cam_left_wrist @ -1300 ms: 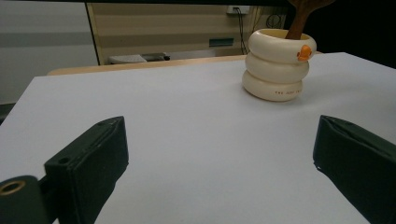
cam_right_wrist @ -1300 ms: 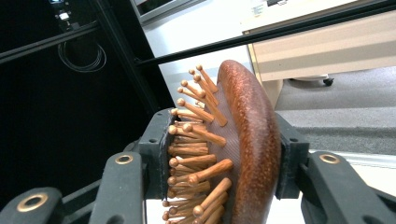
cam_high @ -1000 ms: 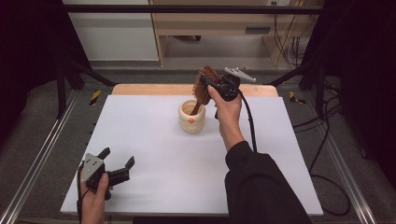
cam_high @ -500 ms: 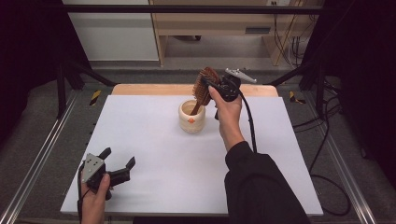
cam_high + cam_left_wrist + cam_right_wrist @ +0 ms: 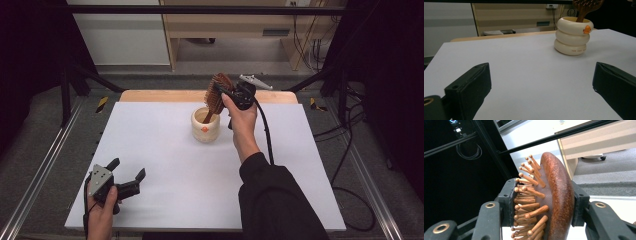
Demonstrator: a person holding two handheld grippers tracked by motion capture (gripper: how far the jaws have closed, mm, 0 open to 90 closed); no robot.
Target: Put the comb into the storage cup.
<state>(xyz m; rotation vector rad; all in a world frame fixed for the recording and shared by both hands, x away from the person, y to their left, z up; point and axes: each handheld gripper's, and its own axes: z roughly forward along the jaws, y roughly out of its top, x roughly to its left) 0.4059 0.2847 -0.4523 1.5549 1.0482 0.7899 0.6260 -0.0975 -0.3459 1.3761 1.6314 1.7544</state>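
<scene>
Wooden hairbrush (image 5: 216, 94), handle in the far cup (image 5: 205, 126), clamped by my right gripper (image 5: 223, 93) (left gripper (image 5: 129, 176) near, jaws apart).

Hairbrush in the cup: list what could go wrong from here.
The right gripper clamps the hairbrush across its pins, so it may twist or slip. Its handle sits tilted inside the cream cup; pulling sideways could tip the cup. The left gripper rests open and apart, so nothing steadies the cup.
</scene>
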